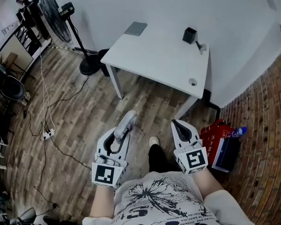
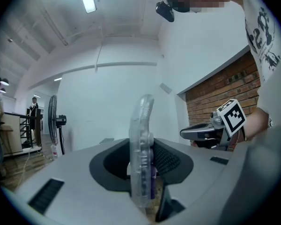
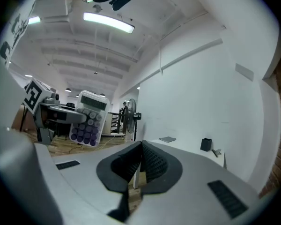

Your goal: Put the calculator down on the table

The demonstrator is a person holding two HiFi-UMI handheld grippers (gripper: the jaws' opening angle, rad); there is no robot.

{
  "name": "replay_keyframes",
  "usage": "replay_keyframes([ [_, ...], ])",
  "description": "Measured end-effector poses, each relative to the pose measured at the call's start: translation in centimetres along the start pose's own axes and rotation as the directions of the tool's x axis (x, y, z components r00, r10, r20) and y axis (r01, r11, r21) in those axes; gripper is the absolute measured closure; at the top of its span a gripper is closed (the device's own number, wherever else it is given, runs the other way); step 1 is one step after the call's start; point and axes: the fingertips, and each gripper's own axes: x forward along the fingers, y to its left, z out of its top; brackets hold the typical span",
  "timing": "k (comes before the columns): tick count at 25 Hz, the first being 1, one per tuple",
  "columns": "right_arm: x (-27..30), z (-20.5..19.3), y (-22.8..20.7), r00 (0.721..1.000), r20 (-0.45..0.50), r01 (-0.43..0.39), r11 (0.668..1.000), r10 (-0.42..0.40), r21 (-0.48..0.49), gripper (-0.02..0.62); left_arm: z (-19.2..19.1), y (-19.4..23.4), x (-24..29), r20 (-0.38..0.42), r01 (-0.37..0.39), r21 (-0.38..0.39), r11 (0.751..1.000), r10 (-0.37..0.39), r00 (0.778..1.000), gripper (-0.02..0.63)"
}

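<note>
While your left tongs [image 1: 121,134] clamp the calculator [image 1: 128,119] upright between them, well apart from the white table [image 1: 150,55] ahead, and your right tongs [image 1: 180,125] are closed together with nothing inside, the putting down itself is not yet done.

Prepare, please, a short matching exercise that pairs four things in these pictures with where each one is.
Things:
1. calculator
2. black holder
3. fan
4. blue bottle

Places:
A. on the white table
B. beside the red bag
C. clamped in the left gripper
D. standing on the wooden floor, left of the table

Pairs: 1-C, 2-A, 3-D, 4-B
</note>
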Motion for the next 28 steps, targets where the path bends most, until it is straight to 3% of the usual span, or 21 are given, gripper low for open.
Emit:
replay_keyframes([
  [9,13.6,1.2,-10.2,0.998,0.004,-0.064,0.998,0.064,-0.001,0.581,1.7,5.6,14.4,-0.024,-0.034,0.028,0.999,0.034,0.999,0.466],
  [17,22.5,1.2,-19.3,0.998,-0.007,-0.06,0.998,0.06,0.006,0.581,2.5,8.4,27.0,-0.021,-0.019,0.042,0.999,0.02,1.0,0.466],
  [23,26.9,0.8,-23.6,0.998,-0.037,-0.056,0.998,0.056,-0.008,0.581,1.9,9.8,33.8,-0.044,0.034,0.006,0.999,-0.034,0.998,0.466],
  [28,30.8,0.3,-27.1,0.999,-0.044,0.009,1.0,-0.009,0.018,0.58,0.7,11.8,40.1,-0.072,0.108,0.002,0.994,-0.107,0.992,0.466],
])
